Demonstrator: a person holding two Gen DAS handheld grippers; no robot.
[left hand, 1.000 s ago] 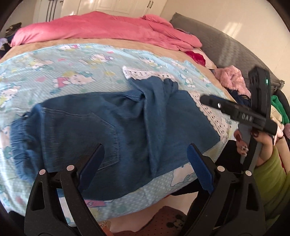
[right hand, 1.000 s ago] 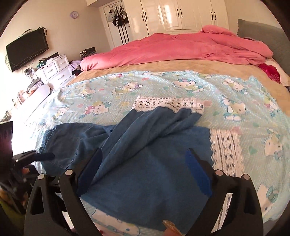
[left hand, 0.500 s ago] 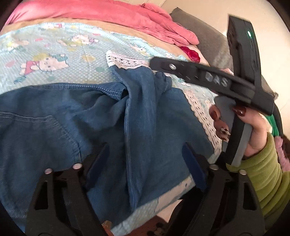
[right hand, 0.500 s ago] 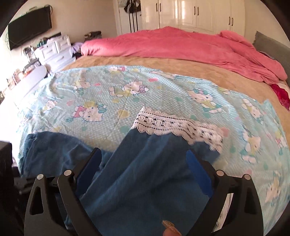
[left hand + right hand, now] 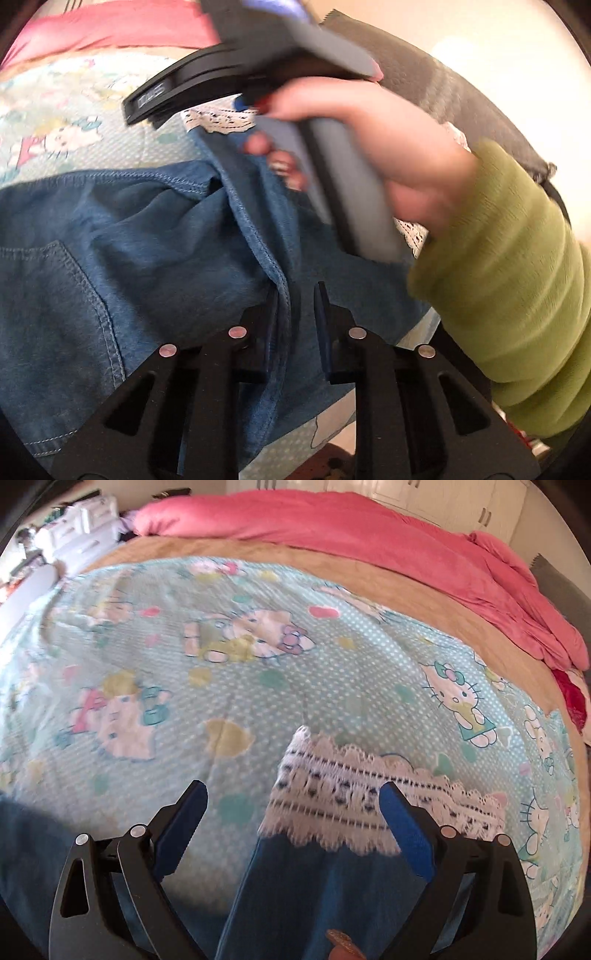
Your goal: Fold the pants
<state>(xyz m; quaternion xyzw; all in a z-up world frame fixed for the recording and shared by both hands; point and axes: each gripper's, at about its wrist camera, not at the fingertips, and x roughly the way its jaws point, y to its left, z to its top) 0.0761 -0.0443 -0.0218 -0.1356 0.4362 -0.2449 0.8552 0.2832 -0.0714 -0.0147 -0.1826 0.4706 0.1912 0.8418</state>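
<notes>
The denim pants point(image 5: 155, 236) lie spread on the bed's cartoon-print sheet point(image 5: 236, 686), their lace-trimmed hem point(image 5: 354, 797) pointing toward the pink quilt point(image 5: 369, 535). The left gripper point(image 5: 293, 299) is closing, its jaws narrow around a raised stitched seam point(image 5: 258, 240) of the pants near the bed's near edge; the fold of cloth sits between them, though whether the pads already press it I cannot tell. The right gripper point(image 5: 291, 812), held in a hand point(image 5: 388, 147) with a green sleeve point(image 5: 509, 288), hangs over the lace hem with jaws wide and nothing in them. This looks like the grasping step before a fold. Next, the right jaws likely need to drop onto the hem and close on it.
</notes>
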